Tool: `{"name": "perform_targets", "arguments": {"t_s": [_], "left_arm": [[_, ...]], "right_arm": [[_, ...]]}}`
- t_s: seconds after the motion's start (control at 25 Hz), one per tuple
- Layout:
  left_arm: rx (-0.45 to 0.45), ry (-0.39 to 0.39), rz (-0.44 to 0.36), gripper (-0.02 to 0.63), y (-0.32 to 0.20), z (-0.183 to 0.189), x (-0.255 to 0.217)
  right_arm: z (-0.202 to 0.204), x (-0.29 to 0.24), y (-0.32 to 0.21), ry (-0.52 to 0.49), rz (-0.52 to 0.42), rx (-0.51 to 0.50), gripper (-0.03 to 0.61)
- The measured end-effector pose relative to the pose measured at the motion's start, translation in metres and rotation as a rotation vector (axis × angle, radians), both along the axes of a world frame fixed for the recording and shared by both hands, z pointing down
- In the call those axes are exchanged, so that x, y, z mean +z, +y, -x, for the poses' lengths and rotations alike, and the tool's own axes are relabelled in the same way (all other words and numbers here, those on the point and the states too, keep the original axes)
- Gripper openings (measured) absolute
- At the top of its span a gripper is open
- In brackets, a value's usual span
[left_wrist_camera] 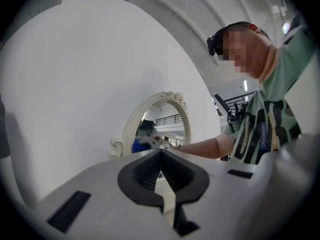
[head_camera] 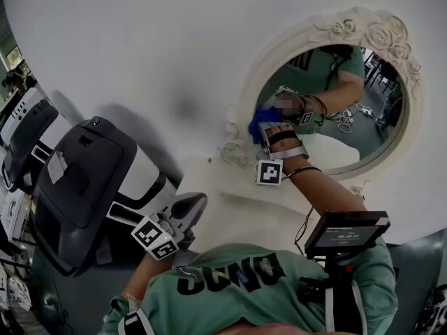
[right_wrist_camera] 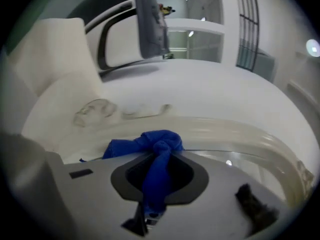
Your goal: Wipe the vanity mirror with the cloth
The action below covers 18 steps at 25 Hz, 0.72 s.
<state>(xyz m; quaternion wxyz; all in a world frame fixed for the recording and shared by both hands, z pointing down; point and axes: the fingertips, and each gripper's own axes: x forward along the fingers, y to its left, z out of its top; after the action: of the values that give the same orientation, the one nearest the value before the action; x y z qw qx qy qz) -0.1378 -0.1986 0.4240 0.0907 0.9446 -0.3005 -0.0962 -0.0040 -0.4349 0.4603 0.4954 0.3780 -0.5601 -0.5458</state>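
A black-and-white machine (head_camera: 84,180), perhaps a treadmill, stands left.

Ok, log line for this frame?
right gripper: shut on blue cloth, at vanity mirror rim | left gripper: shut, empty, away from mirror

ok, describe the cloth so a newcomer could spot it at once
Find the oval mirror with the ornate cream frame against the white wall. At its left edge, the right gripper is shut on the cloth. It is the only bright blue thing there, bunched into a knot against the pale frame.
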Motion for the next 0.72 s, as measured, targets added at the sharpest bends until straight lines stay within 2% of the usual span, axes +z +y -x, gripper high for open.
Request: {"name": "perform_targets", "arguments": {"t_s": [0.12,0.32,0.56,0.72], "left_arm": [[-0.013,0.002,0.026,0.009,-0.003,0.005,0.007],[-0.004,0.0,0.068,0.009,-0.003,0.004,0.02],[0.015,0.003,0.07,0.009,-0.001,-0.004,0.022],[0.022,0.006,0.036,0.009,-0.004,-0.004,0.012]], "right_arm": [[-0.024,0.099,0.013,0.08,0.169,-0.002,0.05],[-0.087,0.163,0.028,0.288,0.269,0.115,0.048],[-0.093,0.175,0.029,0.273,0.313,0.15,0.048],[-0.086,0.18,0.027,0.187,0.364,0.15,0.049]]}}
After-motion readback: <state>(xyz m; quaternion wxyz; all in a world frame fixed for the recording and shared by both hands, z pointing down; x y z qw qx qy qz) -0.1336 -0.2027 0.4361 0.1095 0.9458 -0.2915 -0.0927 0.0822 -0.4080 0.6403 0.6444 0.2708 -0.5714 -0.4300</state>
